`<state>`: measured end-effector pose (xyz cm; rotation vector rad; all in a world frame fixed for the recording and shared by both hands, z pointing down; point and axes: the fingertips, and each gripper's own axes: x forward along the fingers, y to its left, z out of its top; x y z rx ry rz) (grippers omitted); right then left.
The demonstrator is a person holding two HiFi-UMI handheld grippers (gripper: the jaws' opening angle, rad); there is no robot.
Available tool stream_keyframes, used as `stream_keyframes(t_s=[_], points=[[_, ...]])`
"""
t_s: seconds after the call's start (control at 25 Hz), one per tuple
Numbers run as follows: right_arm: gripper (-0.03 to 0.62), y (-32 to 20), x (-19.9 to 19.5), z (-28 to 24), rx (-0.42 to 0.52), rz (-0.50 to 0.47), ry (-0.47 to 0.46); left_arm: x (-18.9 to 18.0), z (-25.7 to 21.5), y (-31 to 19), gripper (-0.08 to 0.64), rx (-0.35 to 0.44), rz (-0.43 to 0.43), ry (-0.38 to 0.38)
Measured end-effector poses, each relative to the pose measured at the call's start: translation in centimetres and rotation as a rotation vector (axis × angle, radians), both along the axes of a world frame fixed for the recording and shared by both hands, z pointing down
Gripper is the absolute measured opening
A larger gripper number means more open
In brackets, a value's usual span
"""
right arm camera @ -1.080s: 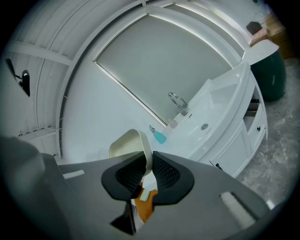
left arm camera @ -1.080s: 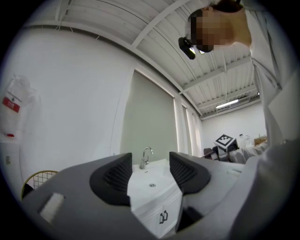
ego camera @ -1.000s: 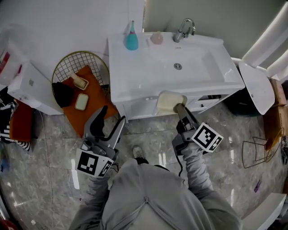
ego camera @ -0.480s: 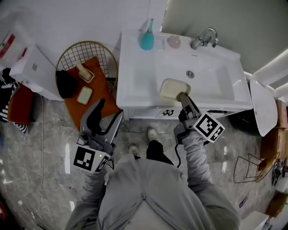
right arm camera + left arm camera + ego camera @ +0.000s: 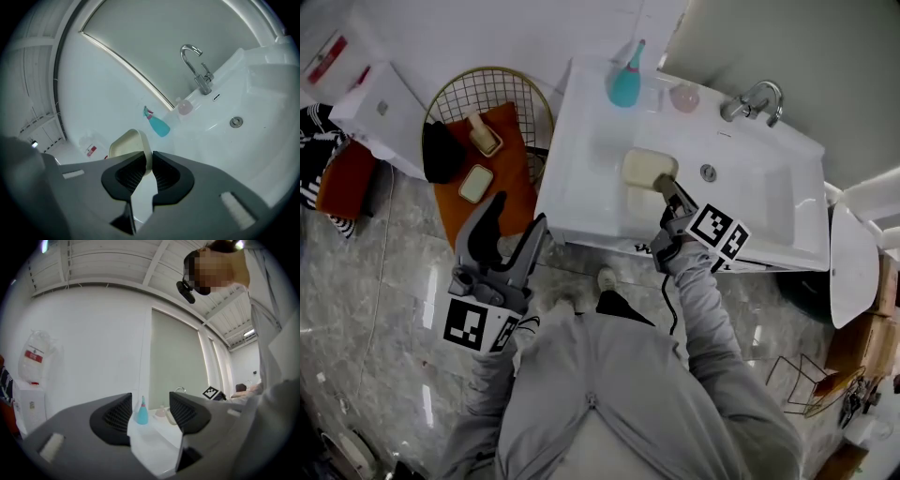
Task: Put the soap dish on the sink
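Observation:
My right gripper [image 5: 666, 187] is shut on the rim of a cream soap dish [image 5: 645, 169], held over the left part of the white sink [image 5: 581, 202]. The right gripper view shows the soap dish [image 5: 127, 143] pinched between the jaws of my right gripper [image 5: 148, 161], tilted on edge. My left gripper [image 5: 517, 225] hangs open and empty over the floor in front of the sink's left corner. In the left gripper view my left gripper [image 5: 150, 412] frames the sink edge [image 5: 152, 446].
A teal bottle [image 5: 626, 80], a pink item [image 5: 683, 96] and the tap [image 5: 754, 101] line the sink's back. A round wire basket [image 5: 450, 98] at left holds an orange cloth [image 5: 502, 178], two soap dishes and a black object. A white box [image 5: 380, 117] stands further left.
The right gripper has carried the soap dish from the sink's front edge to above its left counter. The left gripper stayed open and low.

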<state>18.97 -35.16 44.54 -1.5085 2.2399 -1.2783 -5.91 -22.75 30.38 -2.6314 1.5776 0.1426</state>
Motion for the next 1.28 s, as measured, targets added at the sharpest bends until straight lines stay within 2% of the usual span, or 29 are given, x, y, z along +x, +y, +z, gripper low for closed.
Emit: stream_keyframes(t_s=[0.36, 0.76, 1.28], points=[[0.046, -5.7, -1.6, 6.3, -0.143, -0.083, 0.073, -1.1, 0.6, -1.0, 0.272, -0.028, -0.102, -0.009], [0.046, -7.0, -3.7, 11.8, -0.268, -0.159, 0.16, -2.5, 1.2, -0.7, 0.272, -0.047, -0.165, -0.015], [0.046, -7.1, -5.6, 13.5, -0.303, -0.211, 0.235, -2.9, 1.7, -1.9, 0.272, -0.06, -0.152, -0.012]])
